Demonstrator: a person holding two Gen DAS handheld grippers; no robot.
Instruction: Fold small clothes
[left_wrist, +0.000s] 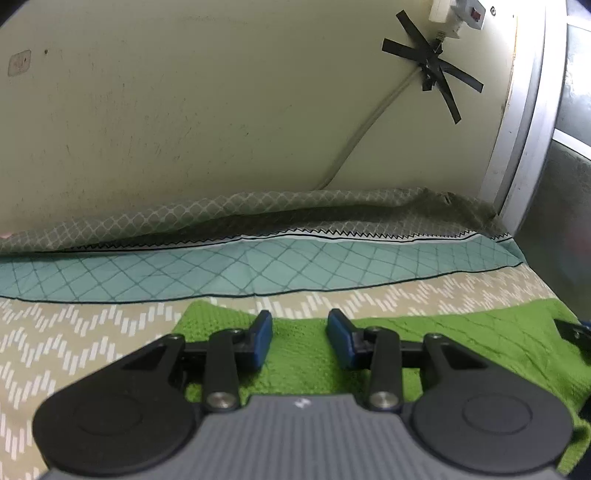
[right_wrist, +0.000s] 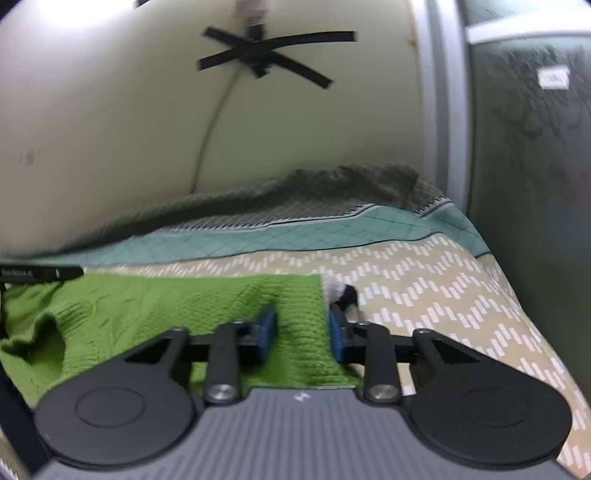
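Observation:
A green knitted garment (left_wrist: 461, 339) lies flat on a patterned bedsheet (left_wrist: 74, 332). My left gripper (left_wrist: 300, 334) is open, its blue pads low over the garment's far left corner area. In the right wrist view the same garment (right_wrist: 166, 306) spreads to the left. My right gripper (right_wrist: 303, 332) is open over the garment's right edge, one pad on each side of that edge. A small white and black patch of cloth (right_wrist: 341, 291) shows just past the right pad. Part of the other gripper shows at the left edge (right_wrist: 40, 274).
The bed runs along a cream wall (left_wrist: 184, 110) with a taped cable (left_wrist: 432, 62). A grey-green quilted blanket (left_wrist: 258, 210) is bunched along the wall. A metal frame and dark panel (right_wrist: 517, 147) stand at the right, past the bed's edge.

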